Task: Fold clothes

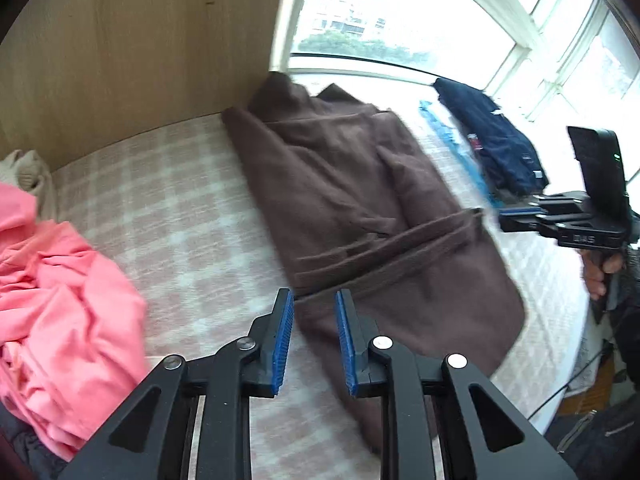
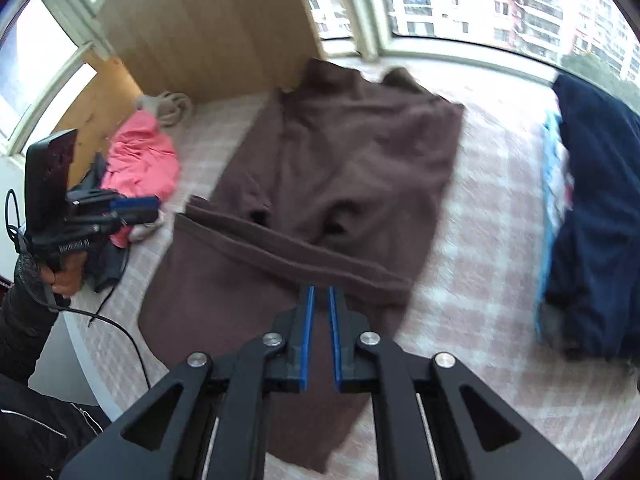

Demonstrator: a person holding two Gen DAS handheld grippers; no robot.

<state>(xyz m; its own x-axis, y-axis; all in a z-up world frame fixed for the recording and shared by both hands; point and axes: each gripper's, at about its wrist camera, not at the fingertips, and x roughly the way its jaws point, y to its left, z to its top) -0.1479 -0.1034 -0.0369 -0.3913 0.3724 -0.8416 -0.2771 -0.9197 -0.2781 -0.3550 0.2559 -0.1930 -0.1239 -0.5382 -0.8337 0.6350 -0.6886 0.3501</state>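
Observation:
A brown sweater (image 1: pixel 360 200) (image 2: pixel 340 168) lies flat on the pink plaid bed cover (image 1: pixel 180 200), both sleeves folded across its body. My left gripper (image 1: pixel 313 294) hovers over the sweater's near left edge, jaws apart with nothing between them. In the right wrist view the left gripper (image 2: pixel 148 204) shows at the left, held in a person's hand. My right gripper (image 2: pixel 320 289) hangs above the sweater's lower middle, with a narrow gap between its blue pads (image 2: pixel 306 340) and nothing in it. From the left wrist view the right gripper (image 1: pixel 506 216) shows at the sweater's right edge.
A crumpled pink garment (image 1: pixel 52 280) (image 2: pixel 140 160) and a beige knit (image 1: pixel 24 172) lie at the left by the wooden panel (image 1: pixel 140 40). A navy garment (image 1: pixel 500 148) (image 2: pixel 592 220) lies on something light blue (image 1: pixel 452 140) at the right, below the window. A black cable (image 2: pixel 120 328) trails over the bed's near left edge.

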